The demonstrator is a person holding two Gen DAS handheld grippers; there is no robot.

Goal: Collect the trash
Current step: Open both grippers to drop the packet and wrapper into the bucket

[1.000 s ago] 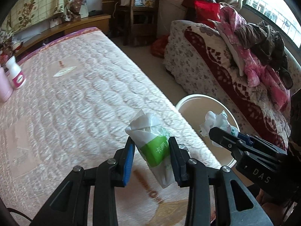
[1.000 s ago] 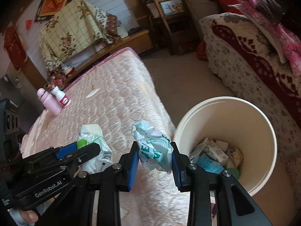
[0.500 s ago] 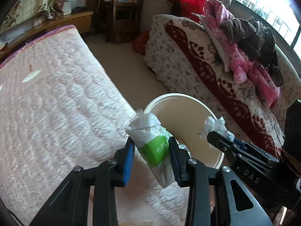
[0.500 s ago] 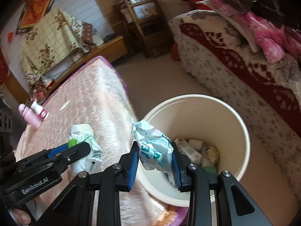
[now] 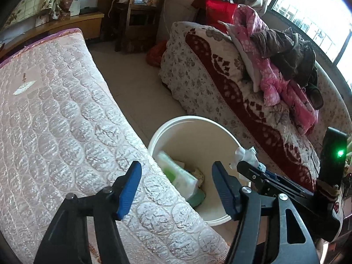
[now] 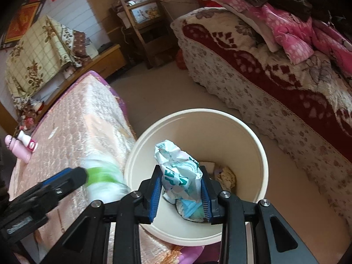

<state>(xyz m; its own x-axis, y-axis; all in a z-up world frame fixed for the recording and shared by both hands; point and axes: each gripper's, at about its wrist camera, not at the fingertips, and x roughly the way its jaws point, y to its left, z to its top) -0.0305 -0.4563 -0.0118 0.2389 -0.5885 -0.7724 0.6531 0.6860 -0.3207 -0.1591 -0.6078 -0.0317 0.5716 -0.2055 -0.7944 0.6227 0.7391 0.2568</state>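
My left gripper (image 5: 176, 183) is open and empty above the near rim of the cream trash bin (image 5: 193, 118). The white and green wrapper (image 5: 179, 173) lies inside the bin; in the right wrist view it is a blur (image 6: 103, 181) falling from the left gripper (image 6: 66, 176). My right gripper (image 6: 180, 195) is shut on a crumpled white and teal wrapper (image 6: 180, 173) and holds it over the bin (image 6: 263, 154), which holds more trash (image 6: 226, 175). The right gripper also shows at the right of the left wrist view (image 5: 253, 167).
The bin stands on the floor between the pink quilted mattress (image 5: 55, 121) and a sofa with a red floral cover (image 5: 231, 88) piled with clothes (image 5: 275, 50). A pink bottle (image 6: 17, 149) and a white bottle (image 6: 27, 142) lie on the mattress. A wooden chair (image 6: 143, 26) stands behind.
My left gripper has opened and let go of the white and green wrapper, which dropped into the bin. My right gripper has moved farther over the bin, still holding its wrapper.
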